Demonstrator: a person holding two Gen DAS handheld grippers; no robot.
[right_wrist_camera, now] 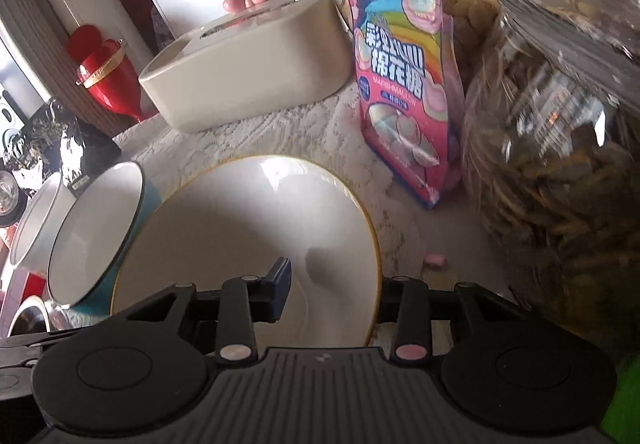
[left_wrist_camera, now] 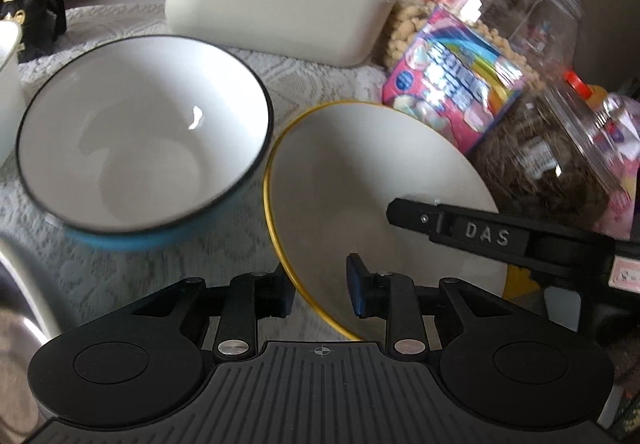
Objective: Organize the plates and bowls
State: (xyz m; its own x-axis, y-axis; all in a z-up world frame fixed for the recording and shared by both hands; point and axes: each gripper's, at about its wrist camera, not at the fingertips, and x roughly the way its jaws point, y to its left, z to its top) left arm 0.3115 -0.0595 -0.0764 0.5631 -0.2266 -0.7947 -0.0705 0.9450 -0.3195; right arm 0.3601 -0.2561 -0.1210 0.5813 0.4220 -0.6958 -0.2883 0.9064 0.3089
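Observation:
A white bowl with a yellow rim (left_wrist_camera: 372, 180) (right_wrist_camera: 240, 228) sits on the lace tablecloth. Beside it on the left is a blue bowl with a black rim (left_wrist_camera: 144, 136) (right_wrist_camera: 96, 228). My left gripper (left_wrist_camera: 320, 284) straddles the yellow bowl's near-left rim. Its outer finger sits against the wall, and white bowl surface shows between the rim and the inner blue pad (left_wrist_camera: 358, 290). My right gripper (right_wrist_camera: 332, 284) straddles the opposite rim with one pad (right_wrist_camera: 280, 292) inside the bowl; the other finger is hidden behind the wall. Its upper finger (left_wrist_camera: 404, 210) also shows in the left wrist view.
Behind the bowls are a beige tissue box (left_wrist_camera: 276, 4) (right_wrist_camera: 248, 64) and a pink marshmallow bag (left_wrist_camera: 452, 84) (right_wrist_camera: 404, 92). Big glass snack jars (left_wrist_camera: 540, 148) (right_wrist_camera: 560, 164) crowd the right. A white container (left_wrist_camera: 6, 84) and a steel bowl (left_wrist_camera: 16, 324) sit at the left.

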